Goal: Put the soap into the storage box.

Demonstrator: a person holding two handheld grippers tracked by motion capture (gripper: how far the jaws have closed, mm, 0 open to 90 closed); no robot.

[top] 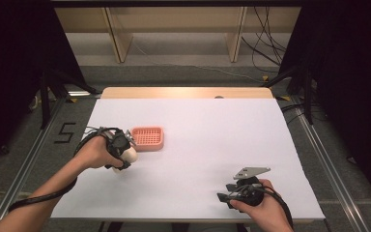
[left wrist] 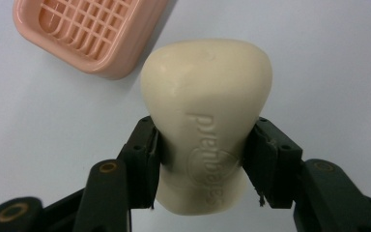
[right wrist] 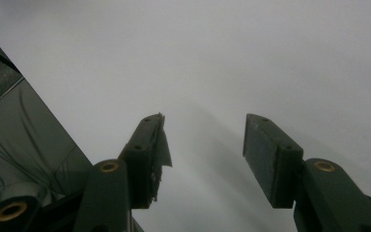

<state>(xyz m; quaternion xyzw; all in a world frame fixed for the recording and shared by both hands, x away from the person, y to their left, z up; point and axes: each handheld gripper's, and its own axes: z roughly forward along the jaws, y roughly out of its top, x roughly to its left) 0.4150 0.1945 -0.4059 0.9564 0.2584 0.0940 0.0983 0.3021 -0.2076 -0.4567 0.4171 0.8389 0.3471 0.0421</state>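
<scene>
One cream-coloured bar of soap (left wrist: 206, 125), smooth and matte with rounded corners, sits clamped between the black pads of the left gripper (left wrist: 204, 159). It is pinched across its narrow waist, so its broader, bulging end stands out past the fingertips and a shorter end shows behind them. Raised lettering and a round emblem run along the face between the pads. Just beyond the fingertips and off to one side lies a pink plastic soap dish (left wrist: 84, 34) with a grid bottom, apart from the bar, on the white table (left wrist: 328, 63). The right gripper (right wrist: 204, 154) holds nothing, its jaws spread wide over bare tabletop.
</scene>
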